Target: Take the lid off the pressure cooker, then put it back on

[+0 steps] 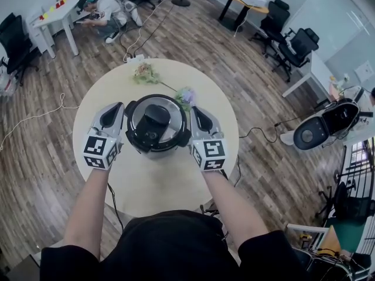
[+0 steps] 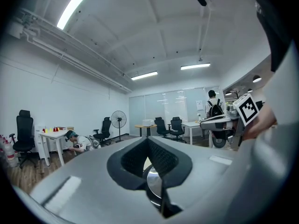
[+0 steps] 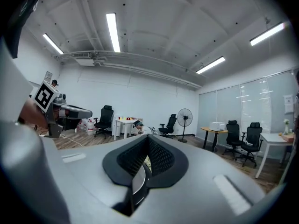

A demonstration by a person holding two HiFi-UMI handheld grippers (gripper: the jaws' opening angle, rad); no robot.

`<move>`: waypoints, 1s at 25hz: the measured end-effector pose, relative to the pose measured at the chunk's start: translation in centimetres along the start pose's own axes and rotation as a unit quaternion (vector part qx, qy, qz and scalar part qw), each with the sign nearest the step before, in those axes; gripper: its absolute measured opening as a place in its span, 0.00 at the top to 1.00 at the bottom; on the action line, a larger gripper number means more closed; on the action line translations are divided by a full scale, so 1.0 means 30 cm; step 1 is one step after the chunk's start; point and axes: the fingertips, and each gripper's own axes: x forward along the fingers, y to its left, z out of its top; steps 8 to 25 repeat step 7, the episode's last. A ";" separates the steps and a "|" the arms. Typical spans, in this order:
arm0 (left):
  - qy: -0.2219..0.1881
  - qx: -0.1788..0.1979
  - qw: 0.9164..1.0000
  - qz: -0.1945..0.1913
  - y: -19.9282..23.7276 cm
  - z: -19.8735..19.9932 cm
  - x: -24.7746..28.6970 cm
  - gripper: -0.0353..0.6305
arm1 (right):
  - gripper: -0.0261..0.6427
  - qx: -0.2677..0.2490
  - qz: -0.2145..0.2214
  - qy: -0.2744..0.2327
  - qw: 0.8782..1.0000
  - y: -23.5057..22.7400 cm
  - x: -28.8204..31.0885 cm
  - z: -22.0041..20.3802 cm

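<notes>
While I sight down my left gripper [image 2: 148, 146], its two dark ribbed fingers [image 2: 164, 158] are drawn in tight. The bright metal rim of the lid [image 2: 154, 185] runs edge-on into the narrow slot between them, so it's pinched, as far as I can read it. Same story on my right gripper [image 3: 148, 144]: fingers [image 3: 162, 157] squeezed close, a sliver of that shiny rim [image 3: 136, 181] caught in the gap.

Out to the head view now. Both grippers sit hard against the pressure cooker [image 1: 155, 148], the left gripper [image 1: 112, 117] on its left flank, the right gripper [image 1: 198, 118] on its right flank. Each has its marker cube [image 1: 101, 151] on the side nearer me. The lid [image 1: 157, 120] is on the cooker, seated flat, with a black knob in the middle and a silver ring round it.

The cooker stands upright near the middle of a round pale table [image 1: 158, 186]. My bare forearms [image 1: 88, 209] reach in from the cooker's near side. Beyond the cooker on the tabletop lies a bunch of flowers [image 1: 145, 72], set well back. A second bunch [image 1: 185, 95] lies just beside the cooker's far right edge.

Further past the cooker, on the wooden floor [image 1: 35, 157], a person [image 1: 102, 17] crouches beside a white desk [image 1: 58, 10]. Black office chairs [image 1: 287, 45] stand off to the cooker's far right.
</notes>
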 end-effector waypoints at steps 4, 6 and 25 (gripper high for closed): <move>0.002 -0.004 1.000 0.003 0.002 -0.005 -0.013 0.95 | 0.95 -0.006 0.000 -0.001 1.000 0.005 -0.004 0.010; 0.004 -0.006 1.000 0.004 0.001 -0.013 -0.017 0.95 | 0.95 -0.009 -0.001 0.000 1.000 0.004 -0.009 0.009; 0.005 -0.007 1.000 0.005 0.000 -0.018 -0.019 0.95 | 0.95 -0.010 -0.002 0.001 1.000 0.004 -0.012 0.008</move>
